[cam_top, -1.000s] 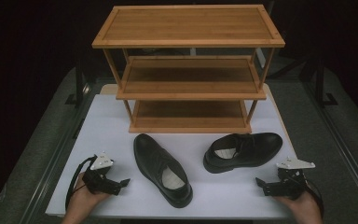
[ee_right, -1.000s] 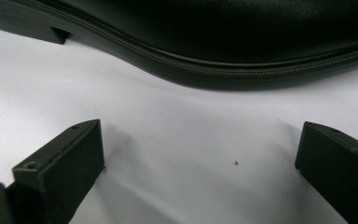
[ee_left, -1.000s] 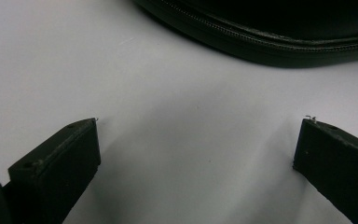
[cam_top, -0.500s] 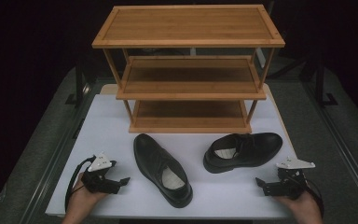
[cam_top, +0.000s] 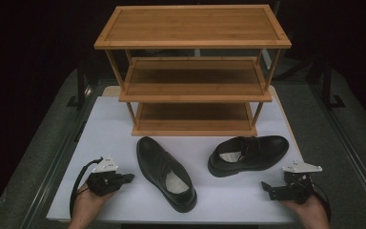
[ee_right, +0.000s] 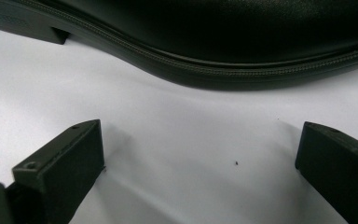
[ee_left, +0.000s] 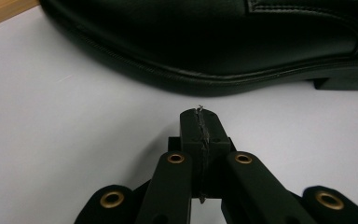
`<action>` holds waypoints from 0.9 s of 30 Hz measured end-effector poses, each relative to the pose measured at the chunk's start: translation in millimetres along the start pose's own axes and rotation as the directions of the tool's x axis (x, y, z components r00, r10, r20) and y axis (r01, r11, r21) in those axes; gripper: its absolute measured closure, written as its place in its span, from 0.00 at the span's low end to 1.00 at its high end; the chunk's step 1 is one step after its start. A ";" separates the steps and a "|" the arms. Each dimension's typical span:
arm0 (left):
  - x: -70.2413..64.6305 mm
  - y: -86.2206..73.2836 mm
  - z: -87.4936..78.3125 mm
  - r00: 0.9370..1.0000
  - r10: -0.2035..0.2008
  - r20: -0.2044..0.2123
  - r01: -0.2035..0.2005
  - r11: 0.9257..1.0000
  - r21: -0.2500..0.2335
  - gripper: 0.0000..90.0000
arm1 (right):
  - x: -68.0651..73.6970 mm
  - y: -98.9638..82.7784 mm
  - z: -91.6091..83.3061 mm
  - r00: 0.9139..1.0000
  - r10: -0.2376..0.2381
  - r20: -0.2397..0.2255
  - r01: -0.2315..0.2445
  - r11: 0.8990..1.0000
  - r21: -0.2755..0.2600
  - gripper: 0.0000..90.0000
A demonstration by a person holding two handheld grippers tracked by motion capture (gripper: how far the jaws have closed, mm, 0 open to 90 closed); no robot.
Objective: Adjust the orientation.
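Black leather shoes lie just ahead of each gripper: left gripper (cam_top: 126, 178), just clamped shut on nothing, should reopen like wide-open right gripper (cam_top: 266, 187) before grasping left shoe (cam_top: 166, 171).

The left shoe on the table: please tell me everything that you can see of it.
The left shoe is a black, smooth dress shoe that looks like leather, with a pale insole, a stitched welt and a low heel. It stands upright on its sole on the white table, lying diagonally in front of the wooden rack. Nothing touches it; the left gripper is beside it.
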State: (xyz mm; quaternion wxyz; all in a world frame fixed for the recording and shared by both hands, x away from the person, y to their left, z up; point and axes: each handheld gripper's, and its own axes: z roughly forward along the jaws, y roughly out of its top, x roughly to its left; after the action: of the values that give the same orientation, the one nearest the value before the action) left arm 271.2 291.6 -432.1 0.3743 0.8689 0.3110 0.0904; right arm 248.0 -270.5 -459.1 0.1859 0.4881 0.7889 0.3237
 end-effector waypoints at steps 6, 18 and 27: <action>-1.8 6.7 9.6 1.000 0.024 -0.002 -0.024 1.000 0.005 1.00 | -0.1 0.1 0.1 1.000 0.000 0.000 0.000 1.000 0.000 0.01; 4.0 17.5 23.7 0.999 0.043 -0.010 -0.043 0.999 0.023 1.00 | -0.2 0.1 0.1 1.000 -0.001 0.000 0.001 1.000 0.000 0.01; 11.7 24.9 30.3 1.000 0.020 -0.002 -0.020 1.000 0.019 1.00 | -0.2 0.1 0.1 1.000 -0.001 0.000 0.001 1.000 0.000 0.01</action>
State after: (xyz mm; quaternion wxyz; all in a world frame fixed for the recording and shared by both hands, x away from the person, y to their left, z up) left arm 304.1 267.6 -436.7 0.3647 0.8755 0.3035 0.0921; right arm 248.2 -270.6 -459.1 0.1862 0.4875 0.7892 0.3238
